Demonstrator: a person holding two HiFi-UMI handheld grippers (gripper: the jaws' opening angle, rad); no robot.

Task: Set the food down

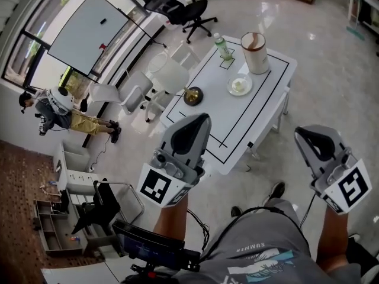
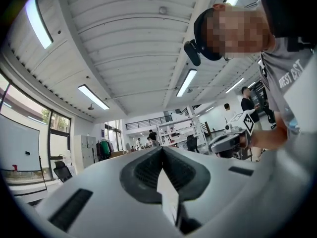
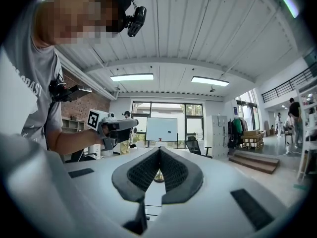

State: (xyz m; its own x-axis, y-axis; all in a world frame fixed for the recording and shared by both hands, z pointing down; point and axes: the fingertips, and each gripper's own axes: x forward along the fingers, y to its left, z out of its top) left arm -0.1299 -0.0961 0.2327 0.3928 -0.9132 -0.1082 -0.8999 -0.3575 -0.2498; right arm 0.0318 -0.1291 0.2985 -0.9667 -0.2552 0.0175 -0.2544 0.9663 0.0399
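Observation:
A white table (image 1: 260, 108) with black lines stands ahead of me. On it are a pale plate of food (image 1: 239, 85), a dark bowl (image 1: 193, 95), a green bottle (image 1: 222, 46) and a tall brown-and-white cup (image 1: 255, 52). My left gripper (image 1: 203, 118) is held in the air short of the table's near left edge, its jaws shut with nothing between them (image 2: 162, 150). My right gripper (image 1: 302, 132) hangs over the floor off the table's right side, also shut and empty (image 3: 159, 150). Each gripper view points level into the room, not at the table.
White chairs (image 1: 169, 76) stand along the table's left side and a black office chair (image 1: 189, 10) behind it. A whiteboard (image 1: 89, 31) leans at the far left near a person (image 1: 56, 108). Shelves and a tripod (image 1: 89, 215) are at lower left.

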